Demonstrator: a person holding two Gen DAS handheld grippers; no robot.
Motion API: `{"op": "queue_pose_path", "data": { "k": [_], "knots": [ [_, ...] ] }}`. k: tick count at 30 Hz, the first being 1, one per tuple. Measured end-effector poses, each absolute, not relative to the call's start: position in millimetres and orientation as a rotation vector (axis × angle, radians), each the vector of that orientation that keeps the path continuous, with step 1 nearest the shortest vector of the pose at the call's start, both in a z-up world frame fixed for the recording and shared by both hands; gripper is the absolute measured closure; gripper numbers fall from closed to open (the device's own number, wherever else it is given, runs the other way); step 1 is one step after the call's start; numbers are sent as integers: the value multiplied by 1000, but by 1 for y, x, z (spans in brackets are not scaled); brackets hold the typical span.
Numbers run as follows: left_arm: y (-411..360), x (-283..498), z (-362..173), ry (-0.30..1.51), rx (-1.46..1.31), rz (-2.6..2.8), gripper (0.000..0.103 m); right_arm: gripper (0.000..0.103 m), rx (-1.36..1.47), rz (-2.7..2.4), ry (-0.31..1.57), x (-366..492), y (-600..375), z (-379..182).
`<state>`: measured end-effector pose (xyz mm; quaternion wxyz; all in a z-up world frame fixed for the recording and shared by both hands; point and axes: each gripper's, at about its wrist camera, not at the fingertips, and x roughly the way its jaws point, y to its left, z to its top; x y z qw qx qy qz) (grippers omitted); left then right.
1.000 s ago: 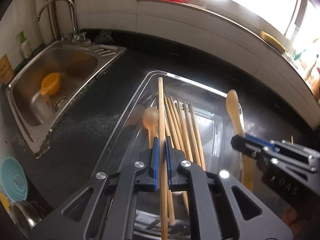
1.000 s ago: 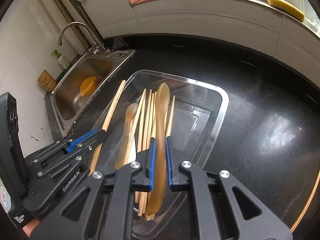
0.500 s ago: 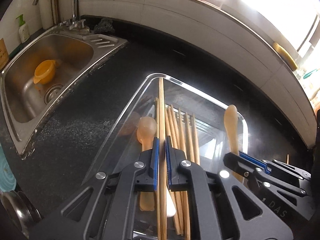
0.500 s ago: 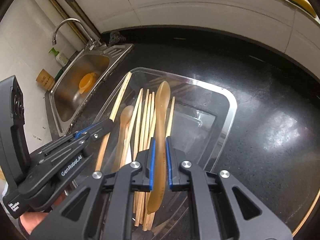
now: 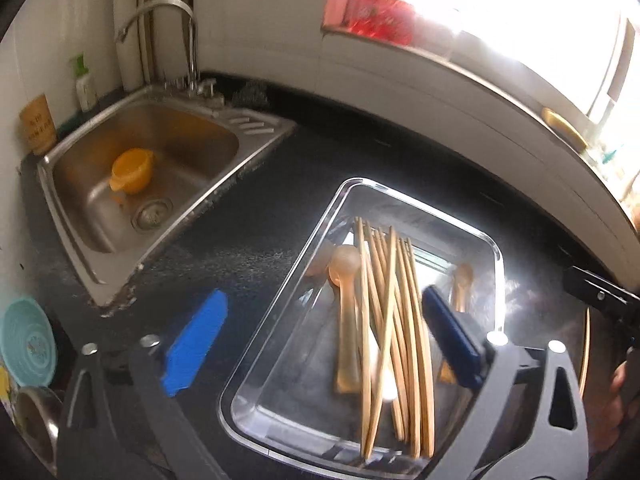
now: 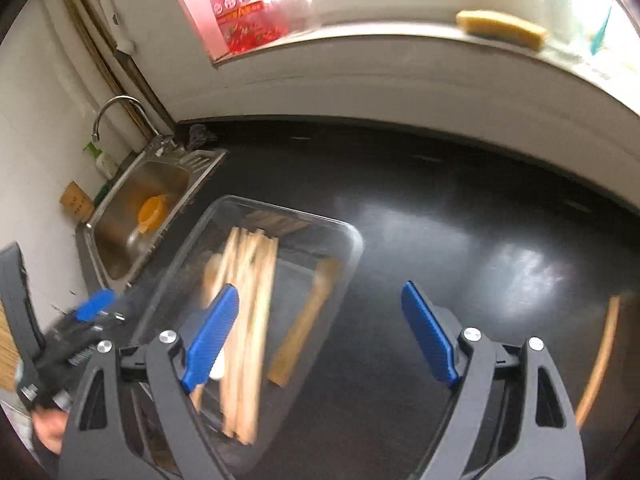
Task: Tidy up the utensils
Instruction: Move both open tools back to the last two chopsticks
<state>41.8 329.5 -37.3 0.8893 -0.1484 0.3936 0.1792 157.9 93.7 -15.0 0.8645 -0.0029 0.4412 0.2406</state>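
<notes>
A clear plastic bin [image 5: 496,252] [image 6: 352,256] sits on the black counter. It holds several wooden chopsticks [image 5: 400,320] [image 6: 248,320], a pale spoon [image 5: 346,280] on their left and a second wooden spoon [image 5: 460,284] [image 6: 308,320] on their right. My left gripper [image 5: 324,340] is open and empty above the bin's near end. My right gripper [image 6: 324,332] is open and empty above the bin's right side. A single chopstick [image 5: 586,352] [image 6: 600,356] lies on the counter to the right of the bin.
A steel sink [image 5: 80,184] [image 6: 120,216] with an orange cup [image 5: 132,170] and a tap is at the left. A teal plate [image 5: 24,344] is at the near left. A white window ledge [image 6: 400,64] with a sponge [image 6: 500,28] runs behind.
Both grippers have opened and pulled up and back. The chopstick from the left gripper and the spoon from the right gripper now lie in the bin.
</notes>
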Motion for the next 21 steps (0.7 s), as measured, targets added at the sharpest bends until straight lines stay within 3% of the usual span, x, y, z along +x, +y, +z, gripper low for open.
{"op": "queue_pose_path", "data": {
  "k": [7, 21],
  "knots": [
    [260, 27, -14, 769, -232, 250, 6, 16, 7, 290, 838, 105, -7, -10],
    [51, 31, -30, 771, -29, -160, 6, 16, 67, -32, 778, 13, -179, -16]
  ]
}}
